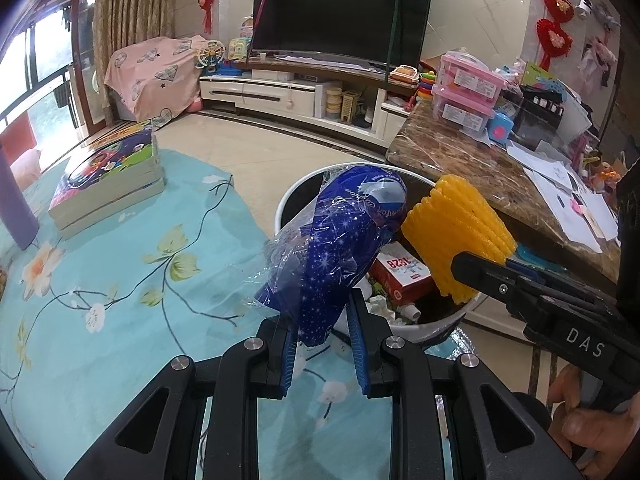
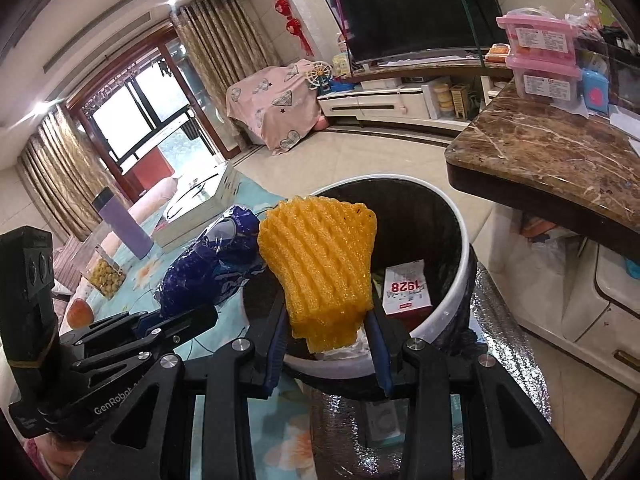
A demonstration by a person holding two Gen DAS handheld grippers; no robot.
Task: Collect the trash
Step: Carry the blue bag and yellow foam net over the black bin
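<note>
1. Two pieces of trash are hanging over the bin point(image 2: 448, 216) as I am carrying them: a blue wrapper point(image 1: 344, 240) in my left gripper point(image 1: 324, 344), a yellow foam net point(image 2: 320, 264) in my right gripper point(image 2: 326, 344).
2. My left jaws are pinching the wrapper's lower end; the film is thin, crinkled and glossy, so I am judging it light, limp and slippery, best taken where it is bunched.
3. My right jaws are clenching the net's narrow lower end; its ribbed, spongy mesh is fanning out above, which looks soft, springy and nearly weightless.
4. The bin is standing just beside the floral tablecloth point(image 1: 120, 280), round, white-rimmed and dark-lined, and it is already holding a red-and-white carton point(image 2: 406, 286).
5. Both pieces are probably going to drop slowly and may drift or cling on release.
</note>
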